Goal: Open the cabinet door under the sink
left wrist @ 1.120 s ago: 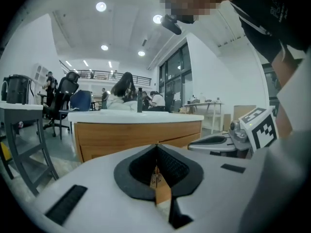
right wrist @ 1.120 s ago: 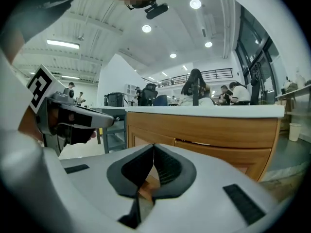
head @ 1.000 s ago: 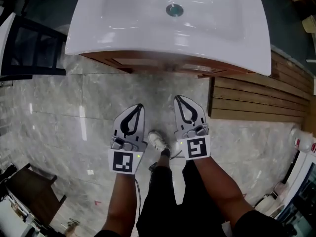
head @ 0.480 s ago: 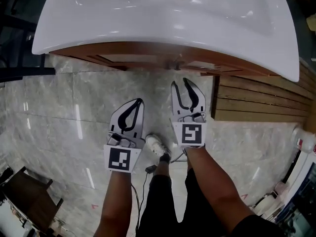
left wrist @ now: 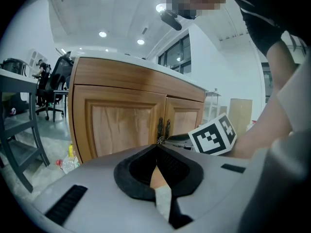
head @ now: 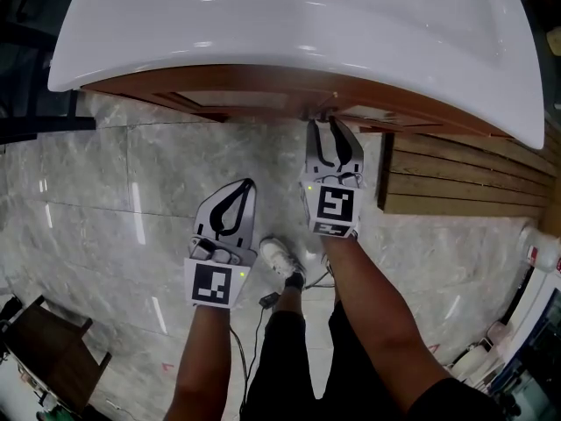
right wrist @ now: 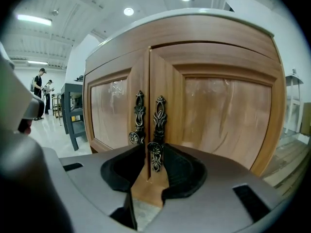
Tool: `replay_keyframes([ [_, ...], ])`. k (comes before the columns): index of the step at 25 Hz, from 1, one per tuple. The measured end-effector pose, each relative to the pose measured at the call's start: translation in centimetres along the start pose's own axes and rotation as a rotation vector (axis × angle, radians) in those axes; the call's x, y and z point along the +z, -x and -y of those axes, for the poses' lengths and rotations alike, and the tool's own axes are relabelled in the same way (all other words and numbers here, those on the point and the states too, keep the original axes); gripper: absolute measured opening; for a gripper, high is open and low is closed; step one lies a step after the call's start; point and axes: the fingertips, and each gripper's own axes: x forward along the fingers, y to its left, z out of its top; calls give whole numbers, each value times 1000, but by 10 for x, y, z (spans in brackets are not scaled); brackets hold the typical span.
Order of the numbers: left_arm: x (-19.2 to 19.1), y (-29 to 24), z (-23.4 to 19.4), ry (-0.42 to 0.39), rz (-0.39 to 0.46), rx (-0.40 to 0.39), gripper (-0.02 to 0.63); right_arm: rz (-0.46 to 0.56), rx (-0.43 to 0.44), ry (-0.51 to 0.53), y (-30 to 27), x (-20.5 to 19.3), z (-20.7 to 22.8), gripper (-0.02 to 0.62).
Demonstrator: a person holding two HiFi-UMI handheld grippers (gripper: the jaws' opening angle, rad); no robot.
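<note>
Two tongs are out in front of the cabinet. The right tongs stand partly open, their jaws having just been opening. The round lower knob of the right handle (an ornate dark metal one) sits in the gap, with a jaw on either side of it. Just left of that gap hangs the left handle, and the seam between the two closed doors runs straight up from the tongs. The right door spreads beyond the right jaw, the left door beyond the left one. The left tongs are closed tip to tip with nothing between them, farther from the cabinet than the right tongs and to their left. Above both, the white sink overhangs. Beneath them lies the grey marble floor, with wooden boards off to the right of the right tongs.
</note>
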Motion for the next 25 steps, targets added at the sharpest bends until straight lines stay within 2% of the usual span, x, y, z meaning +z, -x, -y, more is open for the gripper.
replay_keyframes([
  [12,-9,14,3,5,-8,-26,21,-17,-31,-63,-5,-7,3,92],
  [25,-11,26,29,8,1,-30,21,-39,66,-49,25,-15,-3,91],
])
